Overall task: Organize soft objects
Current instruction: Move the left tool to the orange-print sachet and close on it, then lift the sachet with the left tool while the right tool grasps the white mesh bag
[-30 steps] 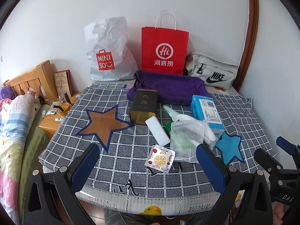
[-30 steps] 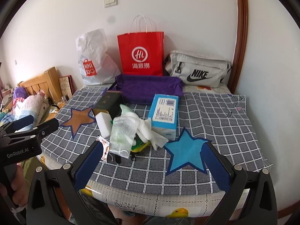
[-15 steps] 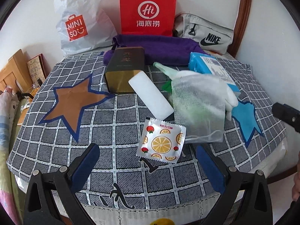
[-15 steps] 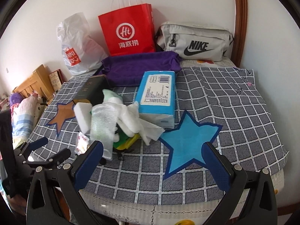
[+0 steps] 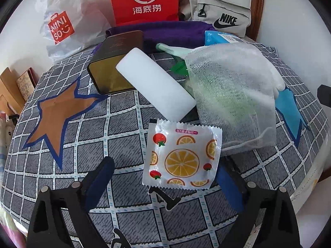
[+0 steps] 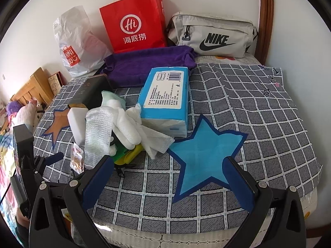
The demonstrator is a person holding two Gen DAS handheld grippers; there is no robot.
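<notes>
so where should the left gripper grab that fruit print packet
Grip the fruit print packet across its near crimped edge, coming in low from the front. It lies flat on the checked cover, and the left gripper already has its open jaws either side.

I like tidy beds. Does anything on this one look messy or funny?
Yes. The white gloves, mesh bag and white foam block lie jumbled in one heap, the block propped aslant on the dark tin.

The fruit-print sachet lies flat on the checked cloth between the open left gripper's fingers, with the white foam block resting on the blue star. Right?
Not quite. In the left wrist view the white foam block leans against the dark tin, well away from the blue star. The fruit-print sachet does lie flat between the open left gripper.
</notes>
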